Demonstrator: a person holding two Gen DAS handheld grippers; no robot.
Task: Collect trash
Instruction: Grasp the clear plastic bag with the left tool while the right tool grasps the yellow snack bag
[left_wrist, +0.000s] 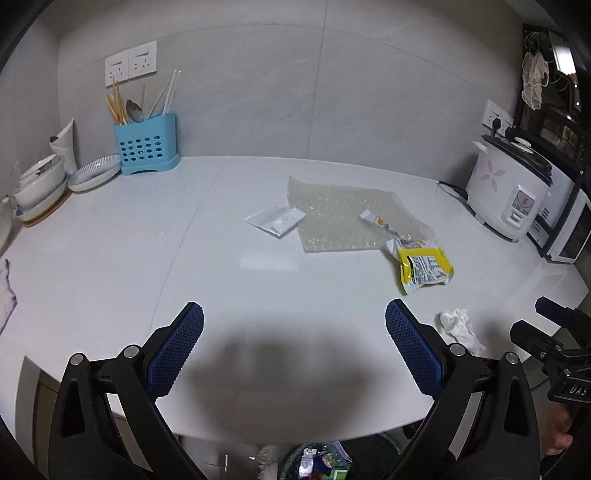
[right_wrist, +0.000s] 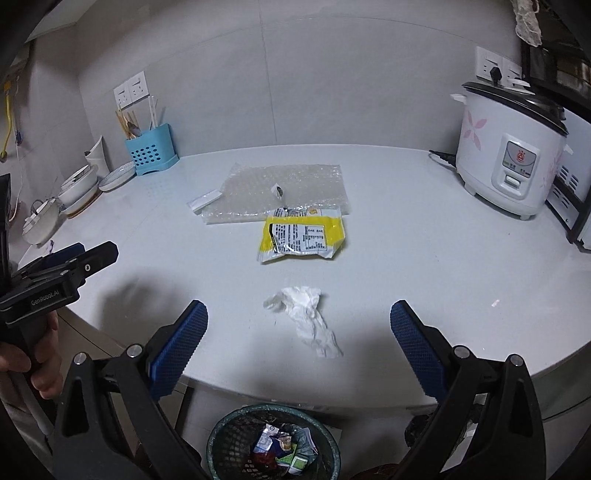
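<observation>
On the white counter lie a crumpled white tissue (right_wrist: 304, 319) (left_wrist: 461, 326), a yellow snack wrapper (right_wrist: 303, 236) (left_wrist: 423, 267), a sheet of bubble wrap (right_wrist: 280, 192) (left_wrist: 351, 221), a small white packet (left_wrist: 276, 220) (right_wrist: 204, 200) and a small torn wrapper strip (left_wrist: 376, 220). My right gripper (right_wrist: 299, 319) is open, its jaws on either side of the tissue, just above the counter's front edge. My left gripper (left_wrist: 294, 321) is open and empty over bare counter, left of the tissue. A mesh trash bin (right_wrist: 273, 443) with wrappers in it stands below the counter edge.
A rice cooker (right_wrist: 513, 155) (left_wrist: 509, 188) stands at the right, with a toaster oven (left_wrist: 569, 229) beside it. A blue utensil holder (left_wrist: 146, 146) (right_wrist: 149, 151), bowls and plates (left_wrist: 48, 184) stand at the back left. A cloth (left_wrist: 5, 291) lies at the left edge.
</observation>
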